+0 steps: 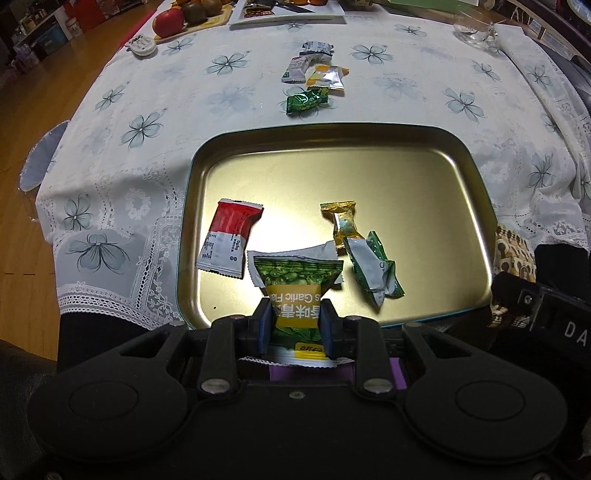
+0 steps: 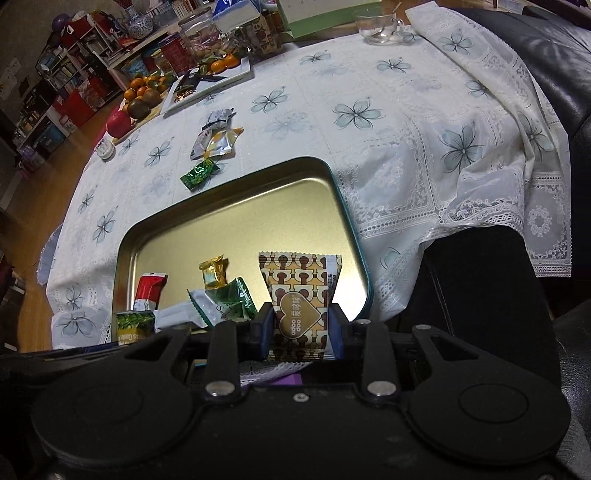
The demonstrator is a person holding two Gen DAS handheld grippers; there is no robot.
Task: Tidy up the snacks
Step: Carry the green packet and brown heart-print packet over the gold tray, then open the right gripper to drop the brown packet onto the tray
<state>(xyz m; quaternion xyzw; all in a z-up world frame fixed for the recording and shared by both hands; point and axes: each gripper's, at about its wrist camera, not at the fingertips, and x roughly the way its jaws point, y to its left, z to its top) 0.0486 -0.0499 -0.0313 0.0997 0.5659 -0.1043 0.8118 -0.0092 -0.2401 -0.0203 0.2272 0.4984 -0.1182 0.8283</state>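
- Gripping a green pea-print snack packet with a yellow label band (image 1: 299, 291), my left gripper (image 1: 295, 325) has its blue pads pinched on the packet's middle, holding it over the near edge of the shallow gold metal tray with a teal rim (image 1: 332, 129).
- My left wrist view shows the tray floor most fully: a red and white wrapped bar (image 1: 229, 236) lies left, a small gold twisted-end candy (image 1: 341, 223) sits right of centre, and a green and silver crumpled packet (image 1: 373, 271) lies just beside that candy.
- A silver wrapper (image 1: 295, 253) lies behind the packet I hold.
- From the left wrist I see the other held snack only as a sliver at the right edge.
- My right wrist view shows it clearly: my right gripper (image 2: 301, 328) pinches a brown and cream patterned packet with a heart emblem (image 2: 299, 295) between its pads, above the tray's near right part.
- Both views show a cluster of loose snacks on the white lace tablecloth with pale blue flowers (image 1: 147, 110), beyond the tray's far rim: a dark green foil candy (image 1: 306, 99) nearest the tray, then a yellow and silver pouch (image 1: 327, 75), with two more small packets behind.
- Only my right wrist view shows the wooden board of oranges and a red apple (image 2: 118, 122) in full, plus jars and shelving behind.
- A clear glass cup (image 2: 380, 24) stands at the table's far edge.
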